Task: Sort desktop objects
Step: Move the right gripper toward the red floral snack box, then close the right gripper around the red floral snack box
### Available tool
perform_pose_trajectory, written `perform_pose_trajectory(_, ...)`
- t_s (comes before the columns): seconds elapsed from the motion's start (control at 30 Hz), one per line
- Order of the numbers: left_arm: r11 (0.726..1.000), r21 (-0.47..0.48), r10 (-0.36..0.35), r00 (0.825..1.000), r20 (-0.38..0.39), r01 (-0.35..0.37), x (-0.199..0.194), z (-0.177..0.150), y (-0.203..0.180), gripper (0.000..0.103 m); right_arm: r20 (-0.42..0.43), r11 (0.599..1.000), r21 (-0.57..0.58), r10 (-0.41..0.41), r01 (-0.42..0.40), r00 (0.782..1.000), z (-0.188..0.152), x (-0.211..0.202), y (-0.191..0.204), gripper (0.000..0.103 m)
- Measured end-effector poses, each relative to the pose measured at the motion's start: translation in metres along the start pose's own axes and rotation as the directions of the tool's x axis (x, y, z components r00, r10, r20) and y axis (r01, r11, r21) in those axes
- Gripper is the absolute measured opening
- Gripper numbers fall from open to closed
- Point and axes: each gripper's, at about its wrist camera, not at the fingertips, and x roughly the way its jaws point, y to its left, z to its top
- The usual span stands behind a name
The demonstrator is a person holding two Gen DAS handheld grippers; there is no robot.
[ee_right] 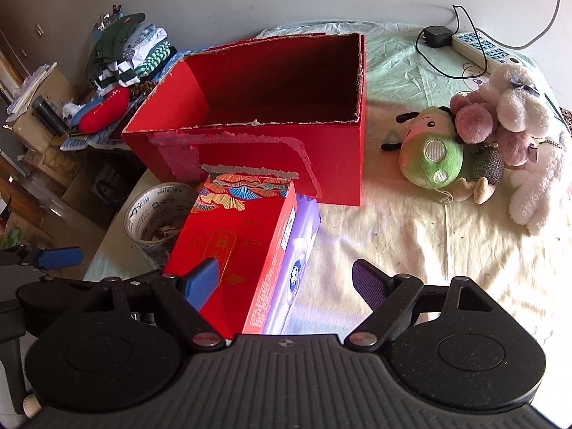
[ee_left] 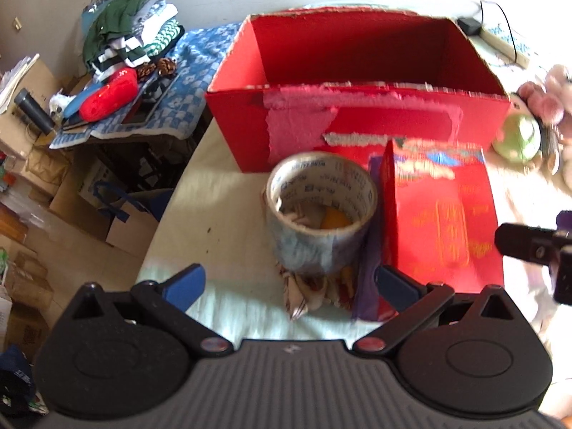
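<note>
Tape roll (ee_left: 321,211): stands on end on the counter (ee_left: 221,228), just in front of the big red box (ee_left: 357,71) and touching or just beside the red carton (ee_left: 443,221); scraps of paper and something orange sit inside its core.
Red carton: lies flat to the right of the roll, on top of a purple pack (ee_right: 296,250), its far end against the big red box's front wall.
Big red box: open at the top, nothing visible inside; your likely drop spot.
Left hand-held gripper (ee_left: 289,282): released, jaws spread wide, the roll between and just ahead of the blue fingers (ee_left: 186,282); low and level, pointing at the box.
Right hand-held gripper (ee_right: 286,279): released too, jaws apart, one blue finger (ee_right: 202,282) over the carton, the purple one clear of the pack's far side.
Step in hand, as judged: take the roll with your left.
How to do it well: centre it, close on the outer wall, lift straight so the loose scraps beneath stay put.
Soft toys (ee_right: 479,143): well apart, right side.
</note>
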Motion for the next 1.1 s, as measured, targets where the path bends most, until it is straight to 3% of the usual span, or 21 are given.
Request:
perform_pose_trajectory(0.4, 0.997, 0.061, -0.049, 0.999, -0.018, 0.050, 0.012, -0.003, -0.003, 0.102, -0.002, 0.992, 0.129, -0.010, 0.010, 1.000, -0.011, 0.003, -0.005, 0.084)
perform_pose_trajectory(1.1, 0.966, 0.196, -0.158, 0.986, -0.056, 0.166, 0.026, -0.009, 0.014, 0.102, -0.018, 0.979, 0.191, -0.062, 0.065, 0.998, -0.017, 0.012, 0.033, 0.084)
